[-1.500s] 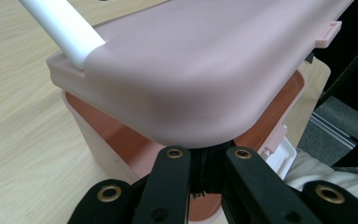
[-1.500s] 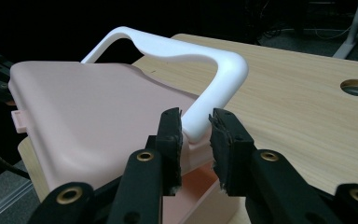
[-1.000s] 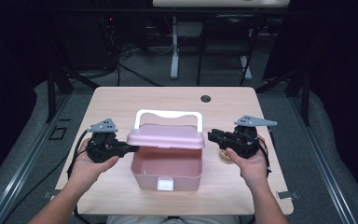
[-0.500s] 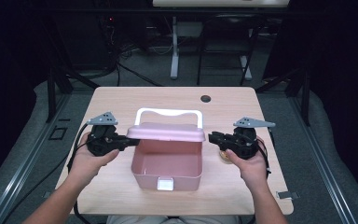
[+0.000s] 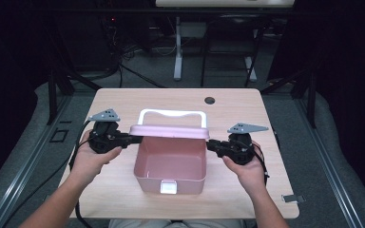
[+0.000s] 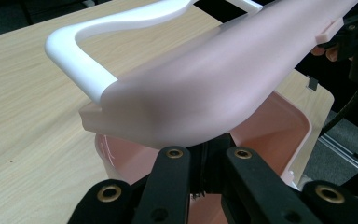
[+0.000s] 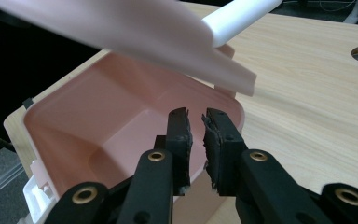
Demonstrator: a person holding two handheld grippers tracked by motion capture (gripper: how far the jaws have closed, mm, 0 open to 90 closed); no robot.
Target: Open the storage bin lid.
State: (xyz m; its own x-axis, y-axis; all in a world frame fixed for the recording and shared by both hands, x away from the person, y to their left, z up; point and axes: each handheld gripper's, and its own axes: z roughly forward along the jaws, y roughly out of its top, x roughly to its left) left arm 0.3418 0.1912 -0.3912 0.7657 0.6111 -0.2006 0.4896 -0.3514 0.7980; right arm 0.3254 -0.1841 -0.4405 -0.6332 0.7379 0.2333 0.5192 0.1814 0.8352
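Observation:
A pink box (image 5: 171,183) stands open-topped in the middle of the table, a white latch (image 5: 168,187) on its front wall. Its pink lid (image 5: 168,131) with a white handle (image 5: 171,114) is tilted up over the box's far side. My left gripper (image 5: 134,139) is shut on the lid's left end; from the left gripper view the lid (image 6: 205,88) arches right over the jaws. My right gripper (image 5: 210,146) is at the box's right wall, below the lid's right end. Its jaws (image 7: 196,119) are almost together, with nothing between them, over the box's rim (image 7: 228,105).
The wooden table (image 5: 247,114) has a round cable hole (image 5: 210,100) at its far side. Bare wood lies on both sides of the box. Dark stands and cables sit on the floor beyond the far edge.
The lid has swung up and back, so more of the box's inside shows. The right gripper has moved down and in, from the lid's right end to the box's right wall.

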